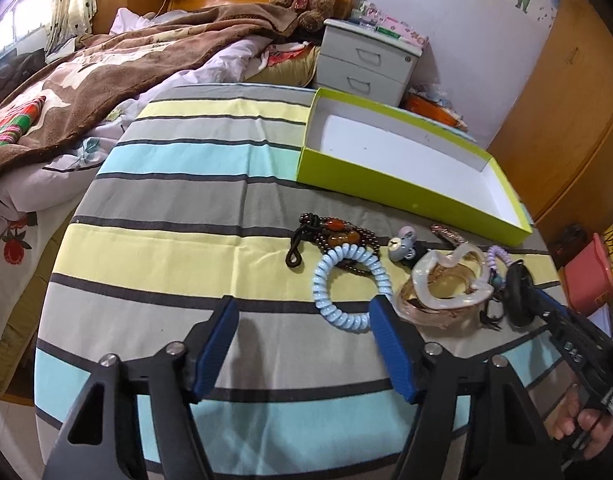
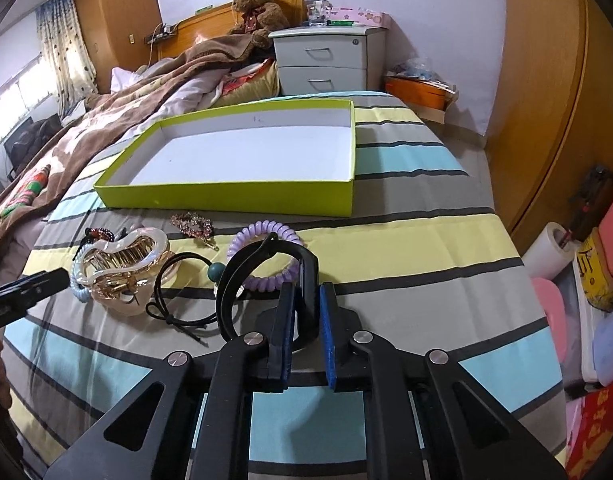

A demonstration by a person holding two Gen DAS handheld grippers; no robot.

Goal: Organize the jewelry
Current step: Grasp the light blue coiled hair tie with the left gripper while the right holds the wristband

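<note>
Right gripper: its blue pads are pinched on the rim of a black hair hoop, which stands up off the cloth between them.
Left gripper: fingers spread wide, nothing between them, hovering over the striped cloth; its right pad sits just beside the pale blue coil hair tie.
Close to the black hoop: a lilac coil hair tie lies under and behind it, a thin black elastic with a teal bead to its left.
Middle of the pile: a big pearly claw clip, with a jewelled barrette behind it.
Left of the pile: a dark bead bracelet with amber stones and a small grey bear charm.
Further back: a lime green box, open, white inside, nothing in it.
</note>
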